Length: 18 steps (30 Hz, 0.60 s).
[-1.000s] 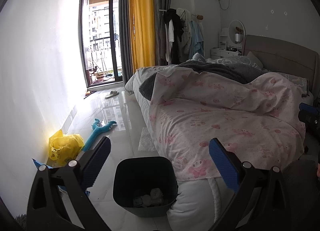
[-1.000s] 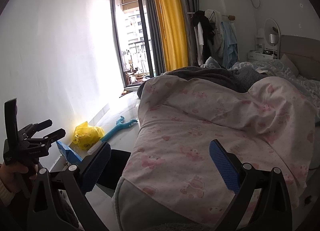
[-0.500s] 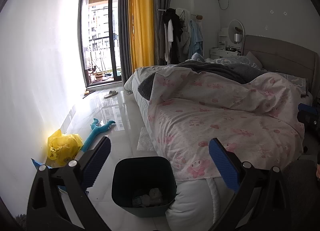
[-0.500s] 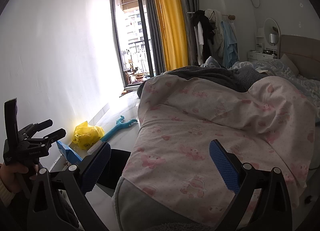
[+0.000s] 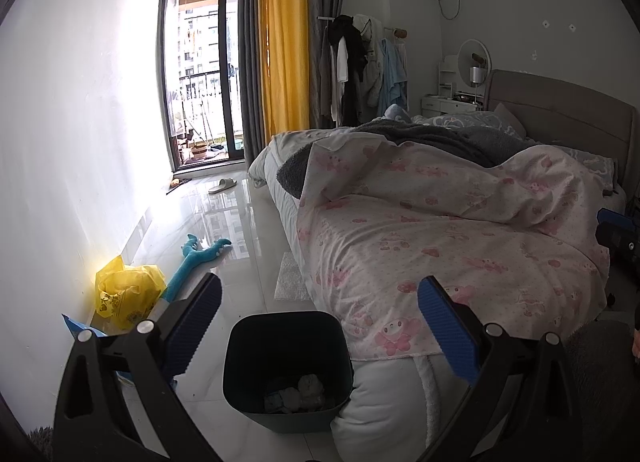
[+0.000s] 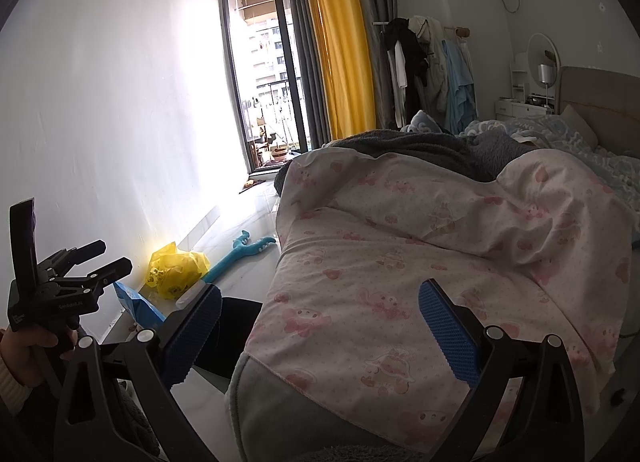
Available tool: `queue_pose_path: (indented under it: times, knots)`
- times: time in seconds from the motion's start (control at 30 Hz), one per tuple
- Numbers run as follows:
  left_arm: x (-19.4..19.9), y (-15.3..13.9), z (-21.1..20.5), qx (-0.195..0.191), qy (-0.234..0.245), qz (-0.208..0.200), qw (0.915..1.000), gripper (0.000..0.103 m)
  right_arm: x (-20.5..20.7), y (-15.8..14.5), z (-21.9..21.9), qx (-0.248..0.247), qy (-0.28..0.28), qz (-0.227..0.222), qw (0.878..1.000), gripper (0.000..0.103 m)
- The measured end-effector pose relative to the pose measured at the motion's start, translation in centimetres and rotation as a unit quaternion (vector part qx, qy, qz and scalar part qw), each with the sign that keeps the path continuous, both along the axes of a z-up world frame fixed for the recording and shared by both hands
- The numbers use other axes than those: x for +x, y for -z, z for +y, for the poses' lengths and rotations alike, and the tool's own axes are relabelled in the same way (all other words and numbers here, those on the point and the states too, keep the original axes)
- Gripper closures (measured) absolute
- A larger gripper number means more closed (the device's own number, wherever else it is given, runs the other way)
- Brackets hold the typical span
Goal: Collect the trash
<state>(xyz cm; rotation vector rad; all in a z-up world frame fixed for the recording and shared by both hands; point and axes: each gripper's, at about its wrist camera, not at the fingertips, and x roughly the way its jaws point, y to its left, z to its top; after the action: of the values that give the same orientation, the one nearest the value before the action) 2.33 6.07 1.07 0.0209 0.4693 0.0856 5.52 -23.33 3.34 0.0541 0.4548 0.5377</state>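
A dark bin [image 5: 248,346] stands on the floor by the bed corner, with crumpled paper scraps [image 5: 300,396] at its bottom. My left gripper [image 5: 320,322] is open and empty, held above and behind the bin. My right gripper [image 6: 320,326] is open and empty over the bed's foot end. The bin [image 6: 236,314] shows partly behind the bed in the right wrist view. A yellow plastic bag [image 5: 128,290] and a blue packet [image 5: 78,326] lie by the left wall. A clear bubble-wrap piece [image 5: 292,278] lies on the floor next to the bed.
A bed with a pink printed duvet [image 5: 440,230] fills the right side. A teal plush toy [image 5: 200,258] and a slipper [image 5: 222,185] lie on the glossy floor. The white wall [image 5: 80,142] runs along the left. A balcony door [image 5: 204,82] is at the far end.
The left wrist view has shifted slightly, with the bin and bed sliding a little left and down. The right gripper has barely moved. Both grippers stay open.
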Motion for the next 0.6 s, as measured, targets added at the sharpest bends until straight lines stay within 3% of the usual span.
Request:
queue_pose_path:
  times: [0.6]
  knots:
    - [0.11, 0.26, 0.14, -0.002, -0.001, 0.003, 1.0, 0.003, -0.06, -0.11, 0.0, 0.0, 0.0, 0.0, 1.0, 0.003]
